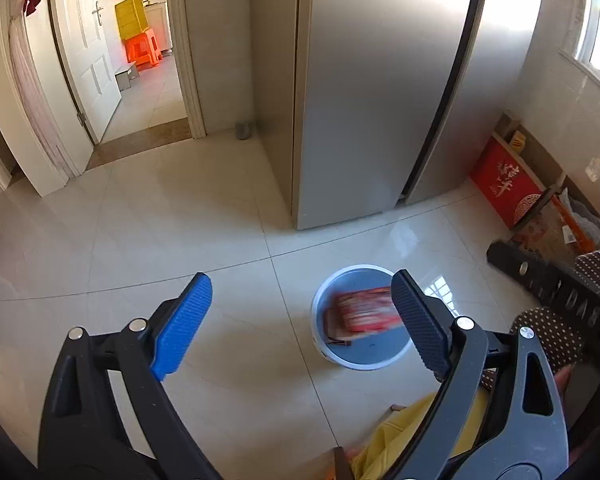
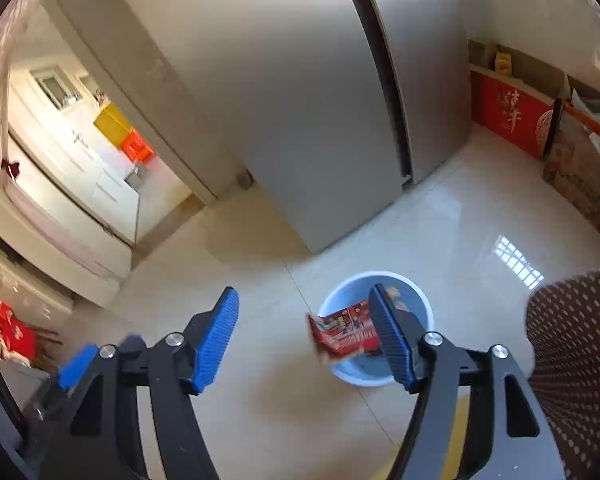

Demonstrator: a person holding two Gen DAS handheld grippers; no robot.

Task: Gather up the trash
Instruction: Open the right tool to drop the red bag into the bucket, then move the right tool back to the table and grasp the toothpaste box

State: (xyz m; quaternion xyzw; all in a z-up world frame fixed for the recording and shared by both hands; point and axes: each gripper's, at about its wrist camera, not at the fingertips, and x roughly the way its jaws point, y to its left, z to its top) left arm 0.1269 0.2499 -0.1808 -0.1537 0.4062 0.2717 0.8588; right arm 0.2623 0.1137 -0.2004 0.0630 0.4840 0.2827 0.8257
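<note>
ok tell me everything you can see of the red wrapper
The red wrapper is a flat, glossy printed packet, red with white and multicoloured graphics, looking like plastic or foil. It is tilted at the blue bucket, one corner poking past the rim. It is motion-blurred in the left wrist view; nothing grips it.

The red wrapper (image 1: 364,312) is motion-blurred over the bucket (image 1: 320,300) (print unreadable), its right end behind a finger.
</note>
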